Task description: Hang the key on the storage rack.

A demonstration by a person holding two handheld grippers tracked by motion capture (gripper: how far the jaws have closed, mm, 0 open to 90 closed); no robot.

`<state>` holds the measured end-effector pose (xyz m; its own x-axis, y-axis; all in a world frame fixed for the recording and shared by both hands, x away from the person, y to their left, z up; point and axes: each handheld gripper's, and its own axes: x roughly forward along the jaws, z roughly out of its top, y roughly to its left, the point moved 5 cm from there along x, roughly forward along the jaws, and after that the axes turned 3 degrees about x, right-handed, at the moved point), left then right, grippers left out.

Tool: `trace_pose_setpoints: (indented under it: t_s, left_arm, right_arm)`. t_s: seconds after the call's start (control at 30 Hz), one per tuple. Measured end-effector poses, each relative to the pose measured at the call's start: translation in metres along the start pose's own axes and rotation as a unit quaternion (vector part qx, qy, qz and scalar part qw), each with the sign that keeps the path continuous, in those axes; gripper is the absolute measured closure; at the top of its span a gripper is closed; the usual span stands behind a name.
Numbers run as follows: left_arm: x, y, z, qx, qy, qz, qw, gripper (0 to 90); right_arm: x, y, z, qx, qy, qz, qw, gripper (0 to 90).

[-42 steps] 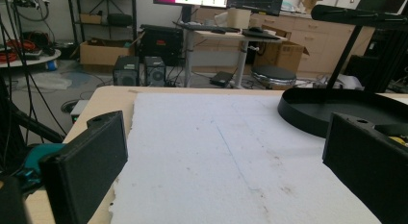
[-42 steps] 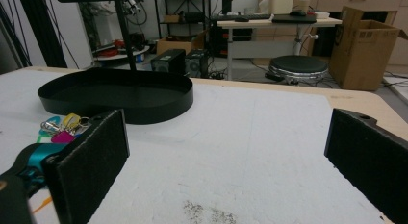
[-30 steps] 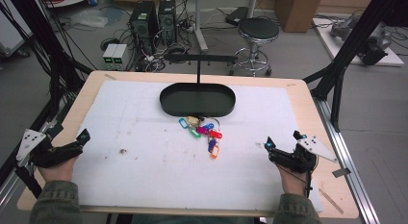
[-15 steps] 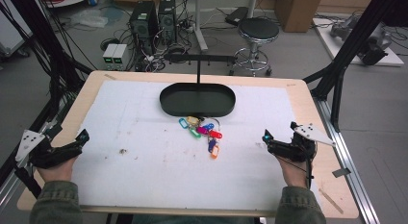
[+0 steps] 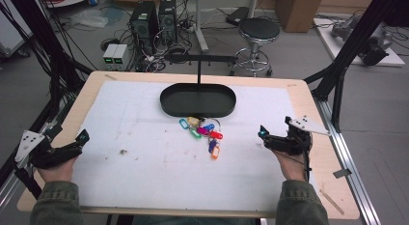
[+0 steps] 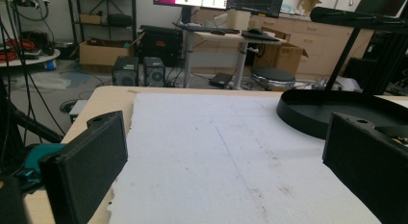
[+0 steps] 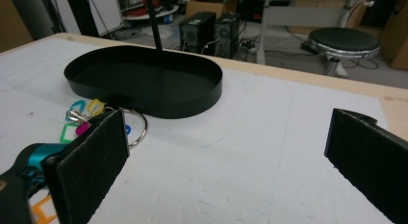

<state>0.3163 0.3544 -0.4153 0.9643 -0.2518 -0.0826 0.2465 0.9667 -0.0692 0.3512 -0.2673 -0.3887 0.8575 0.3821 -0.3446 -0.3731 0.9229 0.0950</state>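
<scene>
From the high view, a wooden table [image 5: 308,97] carries a white sheet [image 5: 144,133], and a black oval tray [image 5: 197,100] sits at the far middle with a thin post rising from it to a crossbar [image 5: 200,58]. Just in front of the tray lies a bunch of coloured key tags [image 5: 205,133], touching or nearly touching its near wall; which of the two cannot be told here. The left gripper [image 5: 79,138] rests at the sheet's left edge in the person's left hand [image 5: 55,169], well apart from the tags. The right gripper [image 5: 263,134] is held over the right part of the sheet, pointing toward the tags. At this size the jaw gap of either one is hard to make out.

In the left gripper view, the two black jaws stand wide apart with nothing between them. The tray [image 6: 312,111] is cut off at the right edge and partly hidden behind the right jaw. The key tags are too hidden to make out here.

In the right gripper view, the jaws are likewise spread wide and empty. The tray [image 7: 144,82] shows whole, its post running out of the top. The key tags [image 7: 84,113] and a metal ring [image 7: 137,125] lie beside the tray's near wall, partly covered by the left jaw.
</scene>
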Motion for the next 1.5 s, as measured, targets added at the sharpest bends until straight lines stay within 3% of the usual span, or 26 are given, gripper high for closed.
trace_pose_setpoints:
  t_s: [0.4,0.67,0.83,1.33,1.5]
  left_arm:
    - [0.002,0.0,0.0,-0.004,-0.001,-0.001,1.0,2.3]
    - [0.002,0.001,0.0,-0.004,-0.001,-0.001,1.0,2.3]
    - [0.002,0.002,0.0,-0.005,-0.001,-0.002,1.0,2.3]
    - [0.003,0.002,0.0,-0.007,-0.003,-0.002,1.0,2.3]
    - [0.003,0.002,0.0,-0.007,-0.003,-0.003,1.0,2.2]
  right_arm:
    - [0.024,0.014,0.003,-0.016,0.033,0.027,0.999,0.6]
    - [0.044,0.033,0.011,-0.042,0.057,0.055,0.996,0.6]
    - [0.056,0.04,0.014,-0.056,0.077,0.058,0.9937,0.6]
    - [0.078,0.054,0.031,-0.059,0.097,0.082,0.9901,0.6]
    - [0.086,0.061,0.034,-0.078,0.113,0.09,0.9864,0.6]
